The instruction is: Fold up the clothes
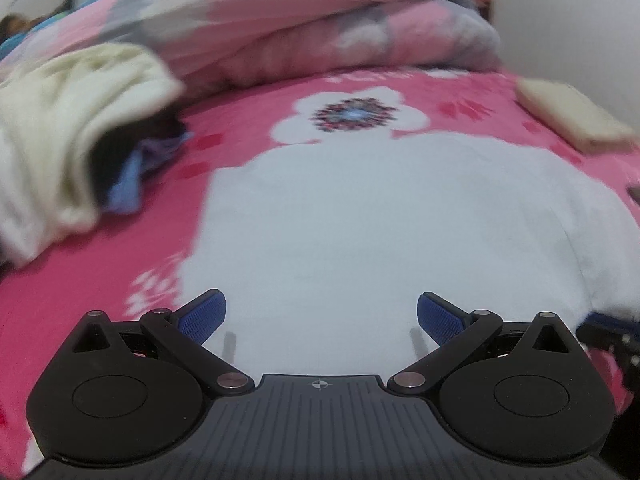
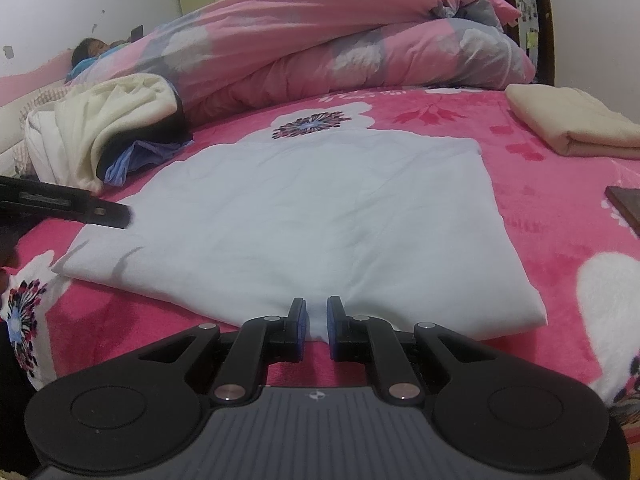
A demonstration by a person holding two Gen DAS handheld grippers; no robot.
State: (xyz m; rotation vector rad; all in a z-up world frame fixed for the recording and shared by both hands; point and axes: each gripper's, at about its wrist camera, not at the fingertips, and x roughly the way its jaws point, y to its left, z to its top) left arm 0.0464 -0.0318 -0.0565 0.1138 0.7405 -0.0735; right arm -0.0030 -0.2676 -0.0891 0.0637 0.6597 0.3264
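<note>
Right tool (image 2: 316,322) pinching white cloth (image 2: 320,216)

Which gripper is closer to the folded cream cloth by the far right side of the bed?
Right. The right gripper pinches the white garment's near edge, with the cream cloth ahead to its right. The left gripper sits farther left, jaws open.

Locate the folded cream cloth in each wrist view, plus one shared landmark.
Left wrist: folded cream cloth at the right edge, upper half, blurred.
Right wrist: folded cream cloth at upper right, beyond the white garment's far right corner.
Shared landmark: white flower print beyond the garment.
</note>
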